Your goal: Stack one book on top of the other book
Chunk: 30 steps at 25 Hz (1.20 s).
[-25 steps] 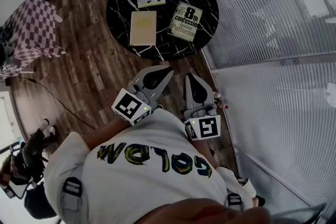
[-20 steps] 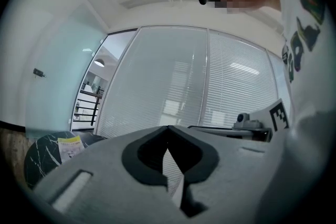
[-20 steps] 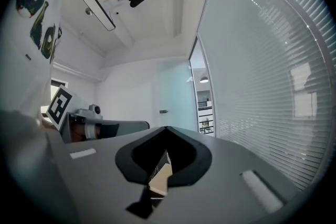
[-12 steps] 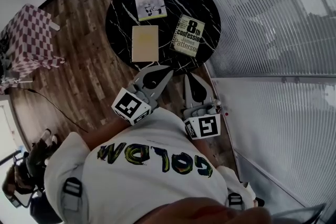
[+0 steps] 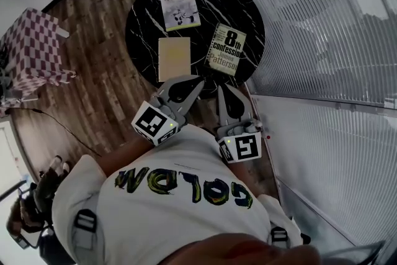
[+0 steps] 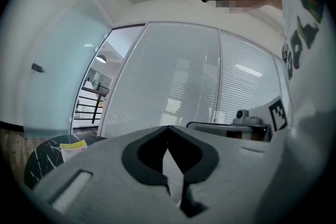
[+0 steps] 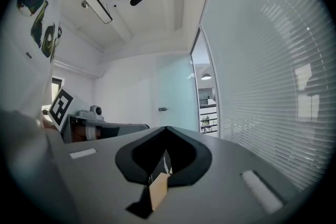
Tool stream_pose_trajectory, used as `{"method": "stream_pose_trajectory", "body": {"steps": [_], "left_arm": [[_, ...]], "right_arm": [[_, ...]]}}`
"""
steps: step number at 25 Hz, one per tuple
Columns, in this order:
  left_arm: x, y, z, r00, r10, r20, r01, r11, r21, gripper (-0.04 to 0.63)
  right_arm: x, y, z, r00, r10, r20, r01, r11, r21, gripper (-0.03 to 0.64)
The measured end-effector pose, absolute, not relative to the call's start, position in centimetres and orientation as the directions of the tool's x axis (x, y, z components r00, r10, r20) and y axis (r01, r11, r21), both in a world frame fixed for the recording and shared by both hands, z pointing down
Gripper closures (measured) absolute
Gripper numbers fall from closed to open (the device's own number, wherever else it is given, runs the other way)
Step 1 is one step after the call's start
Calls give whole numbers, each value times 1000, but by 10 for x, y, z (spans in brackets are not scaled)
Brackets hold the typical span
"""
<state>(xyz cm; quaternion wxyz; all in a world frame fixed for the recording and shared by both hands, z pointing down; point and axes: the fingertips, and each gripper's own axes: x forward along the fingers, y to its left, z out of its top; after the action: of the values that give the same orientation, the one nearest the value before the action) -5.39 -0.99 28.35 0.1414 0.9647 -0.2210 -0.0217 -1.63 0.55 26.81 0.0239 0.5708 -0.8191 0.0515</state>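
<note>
Three books lie on the round black marble table in the head view: a yellow-green one at the far side, a plain tan one near the front edge, and a dark "8th confession" book to its right. My left gripper is shut and empty, held level just short of the table's near edge, by the tan book. My right gripper is beside it, also shut and empty. In the left gripper view the shut jaws fill the foreground, with the yellow-green book at far left.
A pink checkered stool stands on the wood floor left of the table. A glass wall with white blinds runs along the right, close to the table. Another person sits at the lower left, and a cable crosses the floor.
The table and its books have drawn nearer to both grippers, whose tips now reach its near edge. Both grippers stayed shut and side by side.
</note>
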Motion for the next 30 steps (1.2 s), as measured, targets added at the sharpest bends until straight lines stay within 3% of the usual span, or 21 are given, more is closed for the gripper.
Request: {"method": "stream_pose_trajectory", "body": {"steps": [30], "left_arm": [[-16,-19,296,898,-432,80,-435,-850,295,594]], "right_arm": [[25,-2,282,-339,-929,148,-941,330,-80,615]]}}
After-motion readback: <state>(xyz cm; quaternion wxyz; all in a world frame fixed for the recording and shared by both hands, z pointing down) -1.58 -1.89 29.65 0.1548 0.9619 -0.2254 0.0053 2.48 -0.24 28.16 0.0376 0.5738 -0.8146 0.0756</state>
